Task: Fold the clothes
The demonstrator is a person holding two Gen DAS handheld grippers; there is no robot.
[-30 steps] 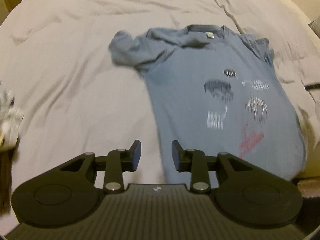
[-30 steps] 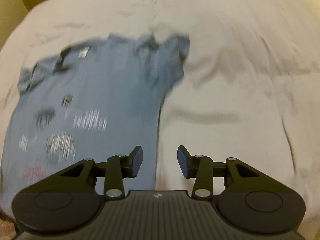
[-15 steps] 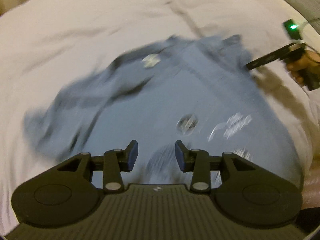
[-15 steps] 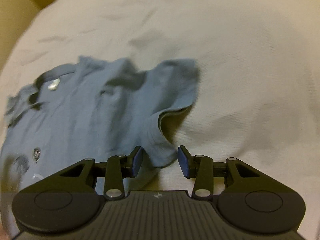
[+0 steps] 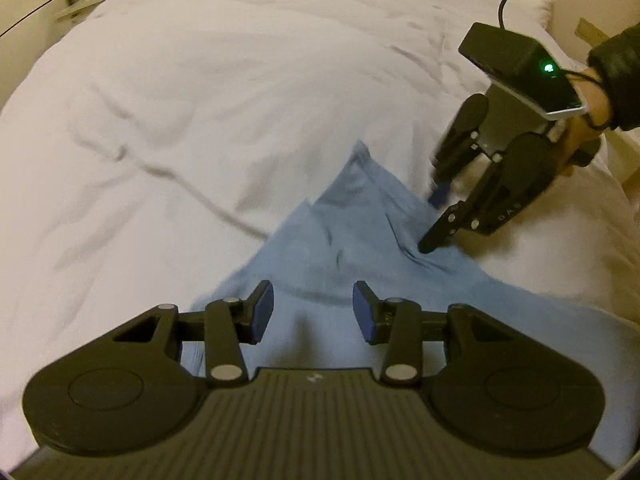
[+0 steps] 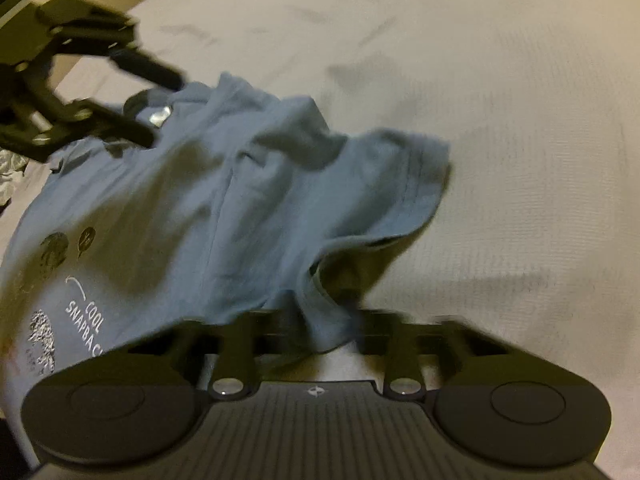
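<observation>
A blue T-shirt lies on a bed covered by a white sheet, its printed front facing up; white lettering and dark round motifs show toward the left edge of the right wrist view. The collar with its pale label sits at the far end, and one short sleeve is rumpled and spread out to the right, its hem partly lifted off the sheet.

The right tongs are low at the near edge of the sleeve, with a fold of blue cloth hanging between the fingers; motion blur hides the pads, so it cannot be told whether they are clamped on the cloth. In the left wrist view the same tongs show their fingers spread, one tip touching the shirt.

The left tongs hover over the shirt near the collar, fingers apart and holding nothing.

A hand in a dark sleeve grips the right tool, whose housing shows a green light.
</observation>
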